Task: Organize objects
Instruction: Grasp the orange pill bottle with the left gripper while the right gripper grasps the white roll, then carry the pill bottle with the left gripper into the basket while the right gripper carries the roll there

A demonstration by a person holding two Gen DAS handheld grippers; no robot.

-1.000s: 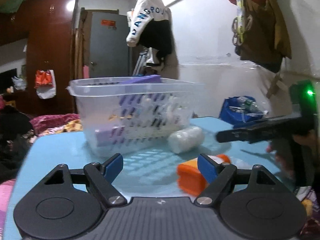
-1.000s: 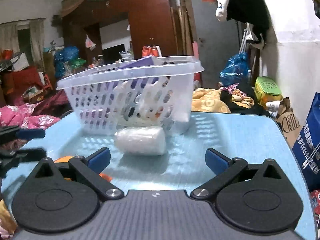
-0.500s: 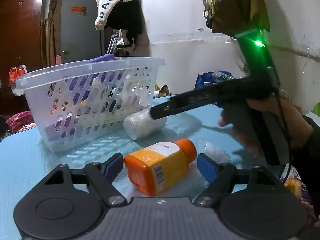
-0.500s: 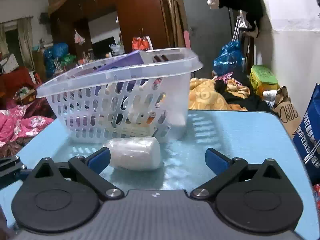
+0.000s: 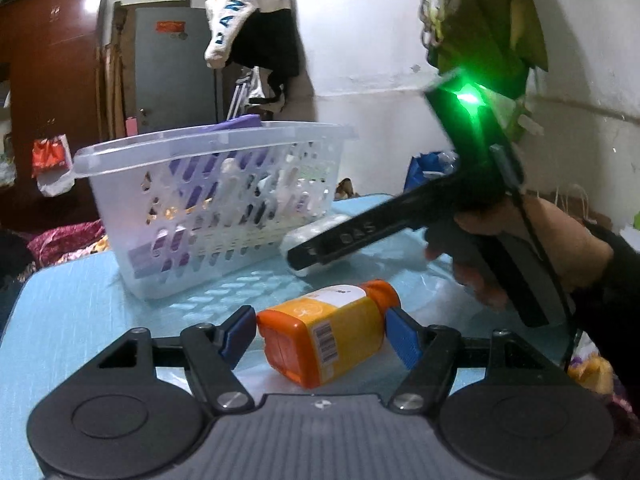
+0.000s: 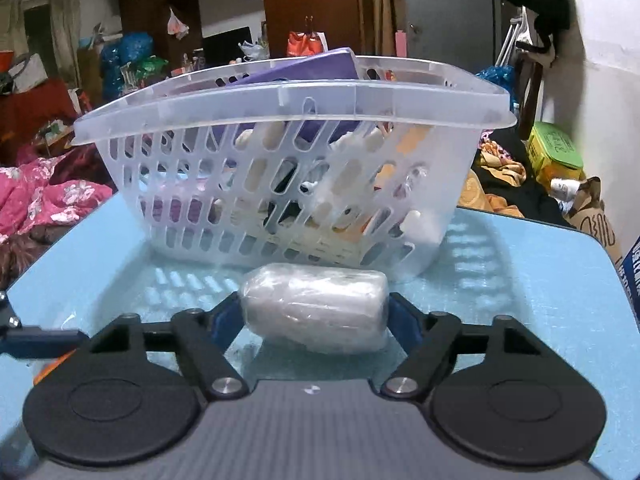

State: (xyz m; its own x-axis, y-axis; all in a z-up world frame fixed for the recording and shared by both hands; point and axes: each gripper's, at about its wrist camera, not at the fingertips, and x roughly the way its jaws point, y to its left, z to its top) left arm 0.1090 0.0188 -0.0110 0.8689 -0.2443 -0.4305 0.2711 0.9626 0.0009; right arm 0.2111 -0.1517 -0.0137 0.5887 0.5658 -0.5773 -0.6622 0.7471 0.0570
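The orange bottle (image 5: 326, 338) lies on its side on the blue desk (image 5: 72, 320), between the spread pads of the left claw (image 5: 320, 334), which flank it without clearly gripping. Just beyond, the wrapped roll (image 6: 316, 312) lies against the basket (image 6: 292, 100) foot, the right claw (image 6: 314, 320) closing in on both ends, grip uncertain. Bare desk runs rightward to its edge.

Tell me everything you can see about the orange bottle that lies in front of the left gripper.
The orange bottle is plastic, with a yellow label, a printed barcode and a white patch near the far end. It lies on its side on the light blue table, its flat orange end toward the camera. It sits between the blue pads of the left gripper, which look very close to it; real contact is unclear. It is apart from the clear basket.
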